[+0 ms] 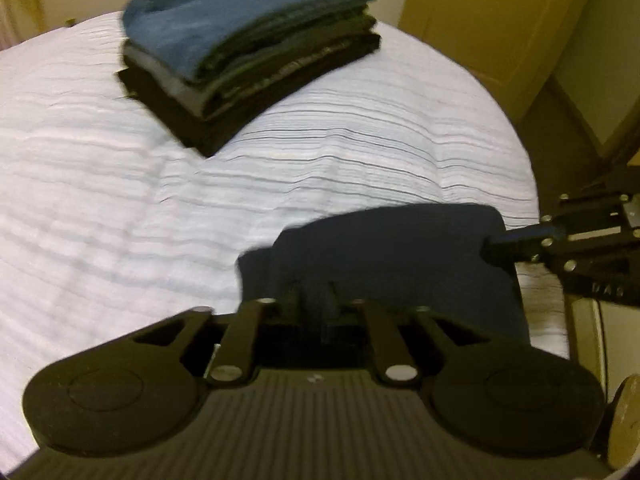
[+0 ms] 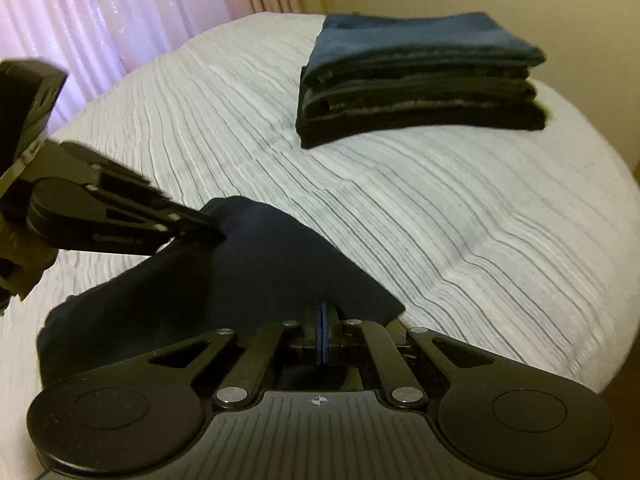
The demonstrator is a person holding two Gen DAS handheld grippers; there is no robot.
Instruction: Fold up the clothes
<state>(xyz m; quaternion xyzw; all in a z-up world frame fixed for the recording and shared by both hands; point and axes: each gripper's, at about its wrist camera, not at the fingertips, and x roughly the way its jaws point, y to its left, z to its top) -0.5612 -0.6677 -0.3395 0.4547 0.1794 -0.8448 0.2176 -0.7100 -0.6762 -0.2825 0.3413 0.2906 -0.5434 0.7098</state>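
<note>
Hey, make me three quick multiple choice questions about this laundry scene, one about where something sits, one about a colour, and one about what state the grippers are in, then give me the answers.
1. Where is the stack of folded clothes?
A. On the striped bedspread, beyond the grippers
B. On the floor
C. Inside an open drawer

2. What colour is the top item of the stack?
A. Red
B. Blue
C. White

3. What are the left gripper and the right gripper doing?
A. Both open over a bare bedspread
B. Only one touches fabric
C. Both shut on the dark navy garment

Answers:
1 A, since both views show the stack lying on the bedspread farther off.
2 B, since the top layer is blue above grey and black ones.
3 C, since each gripper pinches an edge of the garment.
</note>
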